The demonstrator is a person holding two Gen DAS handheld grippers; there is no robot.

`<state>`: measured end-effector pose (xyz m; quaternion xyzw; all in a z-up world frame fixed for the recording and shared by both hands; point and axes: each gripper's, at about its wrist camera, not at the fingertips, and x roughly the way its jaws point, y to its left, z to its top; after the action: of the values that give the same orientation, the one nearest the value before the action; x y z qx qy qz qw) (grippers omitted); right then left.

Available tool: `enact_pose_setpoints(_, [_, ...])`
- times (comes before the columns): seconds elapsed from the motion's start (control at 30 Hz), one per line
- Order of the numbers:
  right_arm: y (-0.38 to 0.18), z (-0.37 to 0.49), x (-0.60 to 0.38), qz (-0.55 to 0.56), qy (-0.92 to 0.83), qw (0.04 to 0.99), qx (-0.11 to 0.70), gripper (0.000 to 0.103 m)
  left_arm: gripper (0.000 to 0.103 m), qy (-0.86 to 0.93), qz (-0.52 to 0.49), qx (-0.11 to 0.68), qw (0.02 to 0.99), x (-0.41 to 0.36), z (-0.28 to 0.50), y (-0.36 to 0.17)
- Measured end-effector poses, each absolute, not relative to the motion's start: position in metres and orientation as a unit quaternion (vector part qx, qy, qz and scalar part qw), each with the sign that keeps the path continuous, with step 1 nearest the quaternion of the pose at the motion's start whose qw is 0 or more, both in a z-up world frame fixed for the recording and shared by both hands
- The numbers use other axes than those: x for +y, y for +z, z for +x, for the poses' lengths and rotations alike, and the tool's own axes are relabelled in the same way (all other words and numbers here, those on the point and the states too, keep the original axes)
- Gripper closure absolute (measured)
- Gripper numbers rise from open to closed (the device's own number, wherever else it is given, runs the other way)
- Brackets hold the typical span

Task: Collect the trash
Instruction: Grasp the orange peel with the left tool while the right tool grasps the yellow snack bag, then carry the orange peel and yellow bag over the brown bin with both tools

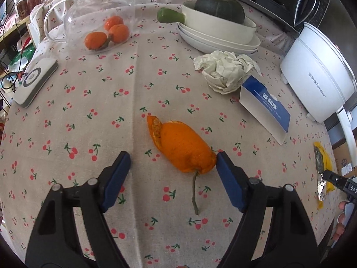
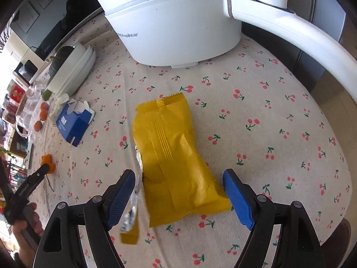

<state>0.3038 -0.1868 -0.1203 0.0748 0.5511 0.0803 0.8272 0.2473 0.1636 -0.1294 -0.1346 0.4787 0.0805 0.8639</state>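
Orange peel (image 1: 181,146), one; wrapper (image 2: 171,156), one

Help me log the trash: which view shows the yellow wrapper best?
The right wrist view: the yellow wrapper lies whole and flat between the open jaws. The left wrist view catches only a thin, distorted strip of it at the right edge.
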Motion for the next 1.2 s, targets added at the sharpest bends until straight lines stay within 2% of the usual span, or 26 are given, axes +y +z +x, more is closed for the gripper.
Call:
enact_pose_setpoints(0.07, [-0.123,0.307,-0.18,0.057,0.08,0.829,0.551,0.019,0.035,0.08,-0.121,0.478,0.866,0.16,0.247,-0.129])
enact_pose_setpoints(0.13, [-0.124,0.307,-0.173,0.036,0.073,0.833,0.547,0.019,0.051,0.076,-0.111,0.479,0.868,0.157,0.247,-0.128])
enact_pose_setpoints(0.2, [-0.126,0.305,-0.166,0.008,0.06,0.837,0.545,0.022,0.058,0.068,-0.107,0.482,0.867,0.154,0.248,-0.127])
enact_pose_setpoints(0.3, [-0.126,0.301,-0.157,-0.026,0.055,0.839,0.541,0.036,0.064,0.061,-0.107,0.487,0.865,0.152,0.246,-0.127])
enact_pose_setpoints(0.37, [-0.123,0.298,-0.155,-0.029,0.068,0.836,0.543,0.05,0.067,0.053,-0.112,0.494,0.861,0.151,0.243,-0.126])
enact_pose_setpoints(0.4, [-0.122,0.296,-0.155,-0.029,0.075,0.834,0.545,0.052,0.068,0.047,-0.117,0.496,0.859,0.15,0.24,-0.126])
enact_pose_setpoints(0.5, [-0.12,0.291,-0.155,-0.028,0.085,0.827,0.556,0.064,0.069,0.032,-0.124,0.505,0.853,0.148,0.232,-0.125])
enact_pose_setpoints(0.53, [-0.118,0.288,-0.156,-0.021,0.088,0.823,0.56,0.071,0.069,0.029,-0.123,0.507,0.853,0.147,0.229,-0.124])
enact_pose_setpoints(0.67, [-0.111,0.272,-0.163,-0.028,0.099,0.82,0.563,0.075,0.07,0.013,-0.119,0.51,0.852,0.141,0.217,-0.119])
enact_pose_setpoints(1.2, [-0.072,0.197,-0.226,0.015,0.117,0.824,0.555,0.077,0.07,-0.075,-0.118,0.5,0.855,0.094,0.158,-0.087])
